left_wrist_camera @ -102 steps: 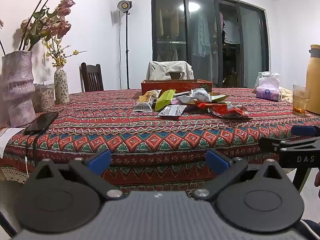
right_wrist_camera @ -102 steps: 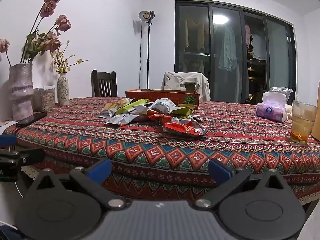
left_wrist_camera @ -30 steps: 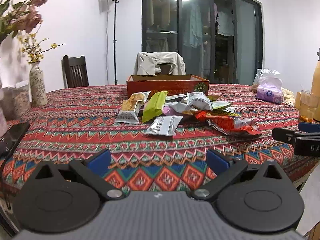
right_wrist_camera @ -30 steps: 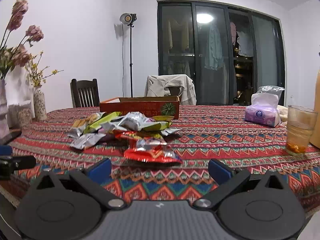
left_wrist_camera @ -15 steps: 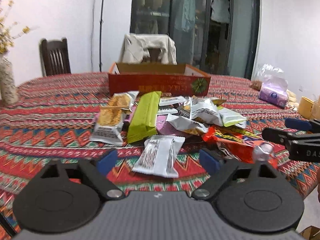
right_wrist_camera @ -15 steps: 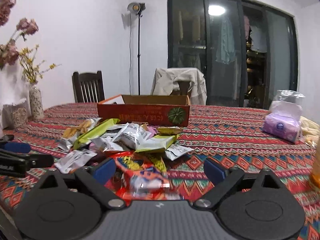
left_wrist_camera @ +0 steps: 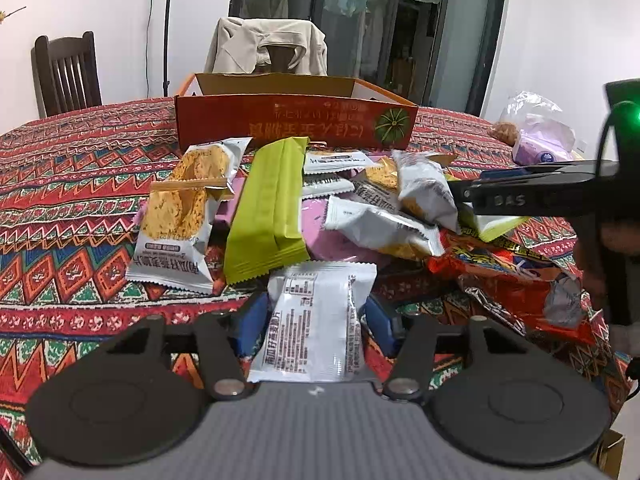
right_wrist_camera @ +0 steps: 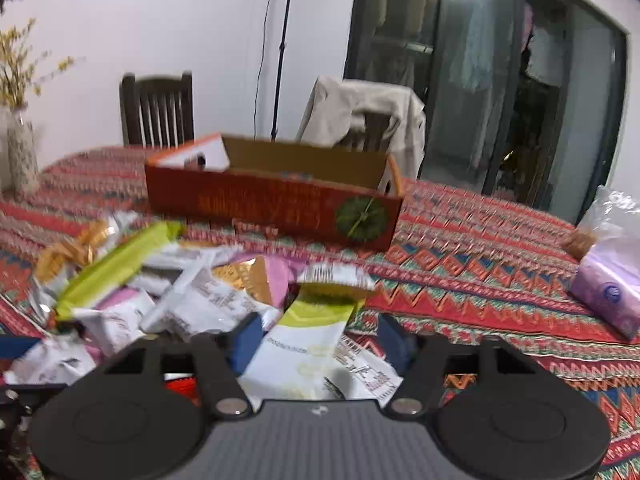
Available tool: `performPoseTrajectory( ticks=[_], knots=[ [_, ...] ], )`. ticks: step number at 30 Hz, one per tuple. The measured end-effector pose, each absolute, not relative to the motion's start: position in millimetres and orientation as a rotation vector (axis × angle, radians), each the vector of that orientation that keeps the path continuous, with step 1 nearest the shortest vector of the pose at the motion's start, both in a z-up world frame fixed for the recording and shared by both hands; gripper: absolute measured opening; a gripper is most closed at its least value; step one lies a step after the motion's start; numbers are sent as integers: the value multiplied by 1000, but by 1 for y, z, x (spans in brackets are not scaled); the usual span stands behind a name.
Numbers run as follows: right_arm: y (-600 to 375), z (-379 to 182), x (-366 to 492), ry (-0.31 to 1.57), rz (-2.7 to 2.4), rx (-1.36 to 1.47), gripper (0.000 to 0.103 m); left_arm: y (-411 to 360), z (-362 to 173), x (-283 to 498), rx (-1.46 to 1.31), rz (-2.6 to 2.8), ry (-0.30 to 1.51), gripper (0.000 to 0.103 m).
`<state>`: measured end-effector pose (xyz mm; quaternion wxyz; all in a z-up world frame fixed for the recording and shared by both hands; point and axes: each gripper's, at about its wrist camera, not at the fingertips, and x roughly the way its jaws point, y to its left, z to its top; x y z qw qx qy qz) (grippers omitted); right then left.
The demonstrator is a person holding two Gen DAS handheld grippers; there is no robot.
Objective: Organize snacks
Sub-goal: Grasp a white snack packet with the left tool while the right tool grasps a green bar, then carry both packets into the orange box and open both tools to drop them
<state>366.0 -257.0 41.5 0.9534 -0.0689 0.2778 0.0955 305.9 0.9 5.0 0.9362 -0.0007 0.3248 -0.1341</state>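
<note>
Both grippers have been brought down into the snack pile.
A white foil snack packet [left_wrist_camera: 316, 320] is bracketed by the left gripper [left_wrist_camera: 316, 322], a green-and-white packet [right_wrist_camera: 308, 340] by the right gripper [right_wrist_camera: 320, 340]; closure cannot be told.

I see the snacks heaped loosely on the patterned cloth in front of an open red cardboard box [left_wrist_camera: 296, 130], which sits upright with its printed side toward me. A white packet [left_wrist_camera: 316, 324] lies flat nearest me, label up. Behind it a long green packet [left_wrist_camera: 268, 216] lies lengthwise beside a clear-fronted cracker packet [left_wrist_camera: 180, 216]. A crumpled red wrapper [left_wrist_camera: 516, 284] sprawls to the right. A green-and-white packet [right_wrist_camera: 308, 344] lies flat at the pile's right edge.
</note>
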Motion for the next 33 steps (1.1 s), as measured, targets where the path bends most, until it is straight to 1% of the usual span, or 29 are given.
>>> performPoseTrajectory(
  ticks=[1, 2, 3, 4, 6, 11, 16, 21, 24, 31, 33],
  knots=[
    [-256, 39, 370, 578, 193, -146, 50, 1, 6, 305, -6, -276, 663, 56],
    [-255, 36, 372, 587, 187, -157, 48, 1, 5, 304, -4, -277, 660, 56],
    [-256, 34, 373, 596, 176, -170, 47, 0, 5, 303, 0, -278, 657, 54],
    [-255, 32, 375, 606, 165, -187, 40, -1, 6, 302, 3, -280, 654, 51],
    [-258, 30, 376, 614, 165, -184, 40, -1, 7, 299, 6, -287, 652, 45],
    [-272, 33, 362, 598, 170, -162, 39, 4, 13, 284, -28, -283, 650, 45],
    [-293, 41, 322, 575, 157, -137, 39, 22, 22, 270, -108, -233, 641, 45],
    [-319, 29, 291, 637, 119, -157, 39, 24, 19, 271, -131, -193, 652, 45],
    [-328, 19, 288, 659, 110, -137, 41, 17, 17, 272, -112, -197, 657, 45],
    [-341, 12, 306, 636, 138, -73, 41, 10, 20, 267, -78, -173, 636, 45],
    [-341, 11, 312, 638, 150, -61, 39, 12, 24, 266, -76, -166, 631, 45]
  ],
)
